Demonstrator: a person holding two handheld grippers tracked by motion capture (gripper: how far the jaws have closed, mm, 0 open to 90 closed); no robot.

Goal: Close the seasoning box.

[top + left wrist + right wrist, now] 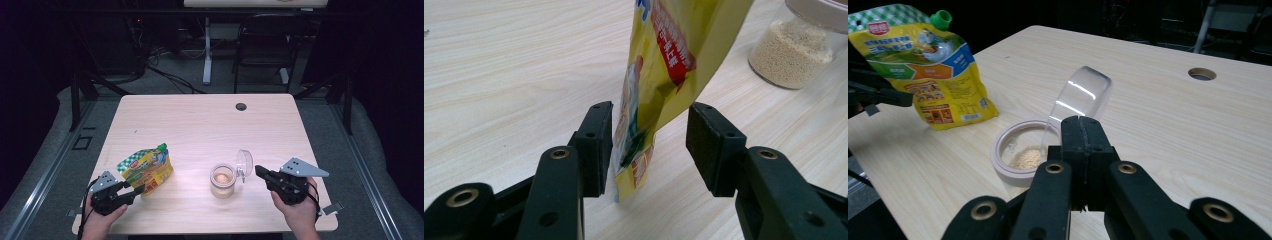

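A small clear jar (222, 181) stands near the front edge of the bench (200, 120), a little right of the middle. Its clear lid (244, 163) is flipped up on the right side of the rim, and a shallow layer of pale tan grains lies in the bottom. A yellow pouch (147, 169) with a green screw cap (162, 147) stands toward the front left corner, leaning so that the cap points toward the back; what it holds cannot be told.

The left gripper (136, 191) lies low at the front left corner with its jaws set wide on either side of the pouch's lower edge. In the left gripper view one pad is just beside the foil and the other stands apart from it, so the pouch is not pinched. The right gripper (259, 171) has its jaws fully together with nothing between them, its tip just beside the raised lid on the jar's right.

A round cable hole (241, 106) sits near the back edge. Beyond the bench a dark chair (265, 42) and a white bench leg (207, 55) stand on the floor
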